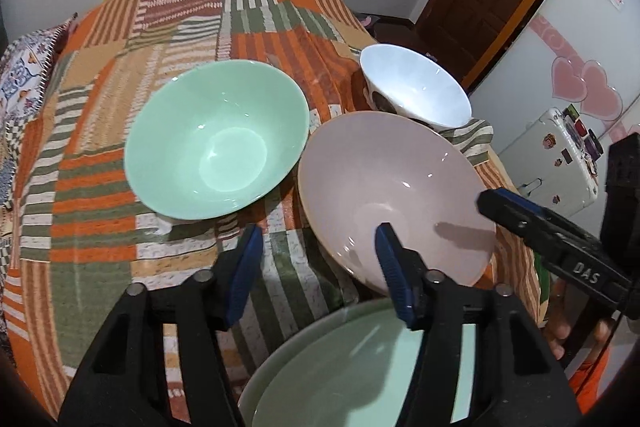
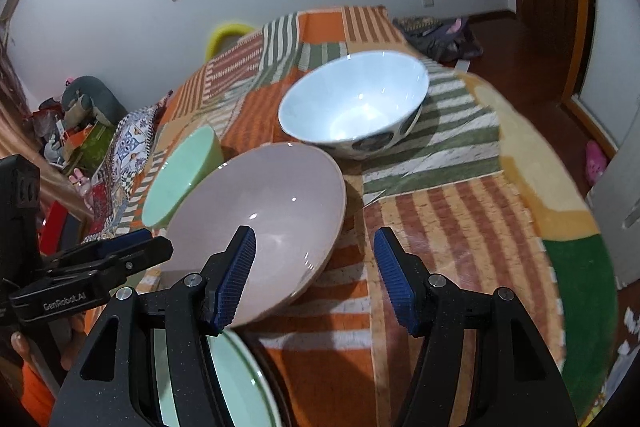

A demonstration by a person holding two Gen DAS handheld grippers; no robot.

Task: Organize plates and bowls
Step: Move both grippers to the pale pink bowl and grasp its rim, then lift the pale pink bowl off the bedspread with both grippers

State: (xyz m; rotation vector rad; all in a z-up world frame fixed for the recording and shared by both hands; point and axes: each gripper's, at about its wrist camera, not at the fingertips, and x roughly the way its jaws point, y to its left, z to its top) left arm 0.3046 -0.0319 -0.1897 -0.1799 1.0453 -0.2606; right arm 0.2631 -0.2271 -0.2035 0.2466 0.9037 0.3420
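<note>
Both tools, left (image 1: 318, 269) and right (image 2: 314, 277), stand half open, gripping nothing; pink bowl (image 1: 394, 193) lies centre-frame between them, tilted over green plate (image 1: 360, 367).

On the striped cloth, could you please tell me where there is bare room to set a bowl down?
Free: the far stretch behind the green bowl, and the cloth right of the pink bowl, in front of the white bowl. Crowded: the near middle, where bowls sit rim to rim above the green plate.
</note>
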